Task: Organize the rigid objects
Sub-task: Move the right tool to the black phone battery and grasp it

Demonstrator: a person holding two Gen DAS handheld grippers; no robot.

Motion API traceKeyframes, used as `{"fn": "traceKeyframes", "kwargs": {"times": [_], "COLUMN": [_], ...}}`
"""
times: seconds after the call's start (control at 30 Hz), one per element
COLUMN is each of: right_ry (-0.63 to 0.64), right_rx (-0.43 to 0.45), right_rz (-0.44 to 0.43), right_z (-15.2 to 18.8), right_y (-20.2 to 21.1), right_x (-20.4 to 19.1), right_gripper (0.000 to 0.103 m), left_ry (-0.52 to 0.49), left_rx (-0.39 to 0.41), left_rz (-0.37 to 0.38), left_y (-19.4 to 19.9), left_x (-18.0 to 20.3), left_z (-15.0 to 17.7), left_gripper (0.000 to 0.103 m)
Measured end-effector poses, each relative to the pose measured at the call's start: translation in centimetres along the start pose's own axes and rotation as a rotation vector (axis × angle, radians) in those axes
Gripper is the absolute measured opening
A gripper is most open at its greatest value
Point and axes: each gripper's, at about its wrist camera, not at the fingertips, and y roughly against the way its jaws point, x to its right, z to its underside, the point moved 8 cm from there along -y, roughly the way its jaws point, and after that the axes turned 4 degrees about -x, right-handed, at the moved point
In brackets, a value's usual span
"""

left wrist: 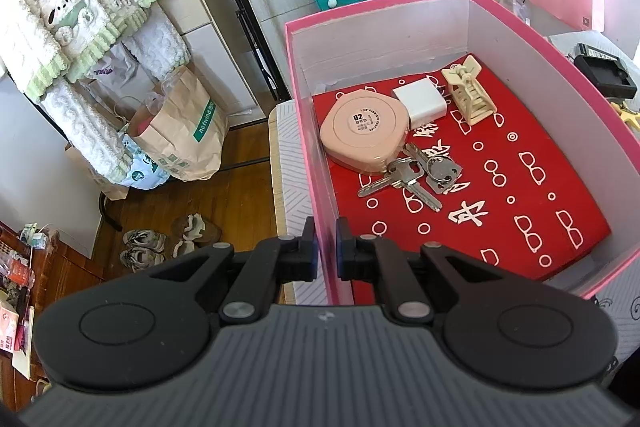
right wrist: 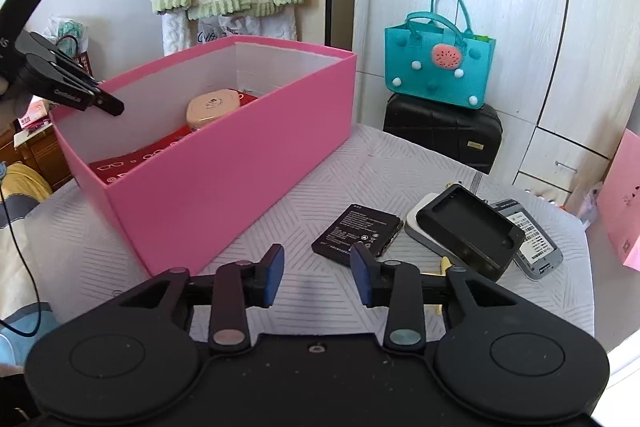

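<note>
Nearest my left wrist camera, the left gripper (left wrist: 326,247) has its fingers drawn narrow, astride the near wall of the pink box (left wrist: 312,163); I judge they pinch that wall to steady it, though the contact itself is hard to see. Inside, on the red liner (left wrist: 520,195), lie 4 things already sorted: a pink round case (left wrist: 366,131), a white charger cube (left wrist: 420,103) touching it, a cream stand (left wrist: 468,93) just beside the cube, and a bunch of keys (left wrist: 416,175) against the case. Most of the liner's near and right part is bare, so there is room for more.

Closest to my right wrist camera, the right gripper (right wrist: 318,275) hangs with fingers wide and nothing between them, low over the patterned table top (right wrist: 280,227). Just ahead sits a flat black battery (right wrist: 358,233), and to its right a black charger cradle (right wrist: 468,231) lies on top of a white device (right wrist: 416,223) and a grey one (right wrist: 536,243).

I judge the step is picking the next loose item, likely the battery. It lies flat, so I would need to get a finger under an edge, then lift clear over the box's tall wall. The table edge runs close on the right.
</note>
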Motion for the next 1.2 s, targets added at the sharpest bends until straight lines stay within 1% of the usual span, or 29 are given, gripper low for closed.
{"fn": "traceKeyframes", "kwargs": {"times": [0.07, 0.13, 0.23, 0.3, 0.53, 0.6, 0.7, 0.77, 0.83, 0.9, 0.93, 1.0, 1.2], "right_ry": [-0.016, -0.018, -0.032, -0.058, -0.118, -0.113, -0.06, -0.008, 0.018, 0.012, 0.015, 0.034, 0.106], "right_rx": [0.001, 0.005, 0.002, -0.007, -0.036, -0.028, 0.001, 0.0, -0.01, -0.016, -0.015, -0.018, -0.057], "right_rz": [-0.007, 0.007, 0.034, 0.03, 0.001, 0.016, 0.048, 0.064, 0.056, 0.036, 0.027, -0.01, -0.026], "right_z": [0.0, 0.0, 0.1, 0.2, -0.2, -0.4, -0.8, -0.9, -0.8, -0.8, -0.7, -0.6, 0.1], "right_y": [-0.4, -1.0, -2.2, -3.3, -6.9, -7.5, -7.5, -7.3, -7.2, -7.0, -6.8, -6.6, -5.6], "right_x": [0.4, 0.8, 1.5, 2.0, 2.9, 3.0, 2.6, 2.1, 1.9, 1.7, 1.6, 1.1, -0.3], "right_gripper": [0.049, 0.055, 0.058, 0.062, 0.065, 0.065, 0.065, 0.064, 0.062, 0.059, 0.049, 0.038, 0.038], "left_ry": [0.001, -0.004, -0.004, -0.002, 0.003, 0.003, 0.005, 0.005, 0.004, 0.004, 0.005, 0.006, 0.008], "left_rx": [0.003, 0.007, 0.008, 0.01, 0.019, 0.023, 0.027, 0.03, 0.032, 0.034, 0.035, 0.037, 0.038], "left_rz": [0.004, 0.007, 0.014, 0.02, 0.033, 0.035, 0.04, 0.042, 0.047, 0.048, 0.049, 0.052, 0.054], "left_y": [0.0, 0.1, 0.0, 0.1, 0.1, 0.1, 0.2, 0.2, 0.2, 0.2, 0.2, 0.2, 0.1], "left_x": [0.0, 0.1, 0.0, 0.0, -0.1, -0.1, -0.2, -0.2, -0.3, -0.3, -0.3, -0.3, -0.3], "left_z": [0.0, 0.0, 0.0, 0.0, 0.1, 0.1, 0.2, 0.3, 0.3, 0.3, 0.3, 0.2, 0.3], "left_gripper": [0.007, 0.007, 0.007, 0.007, 0.007, 0.007, 0.007, 0.007, 0.007, 0.007, 0.007, 0.007, 0.007]}}
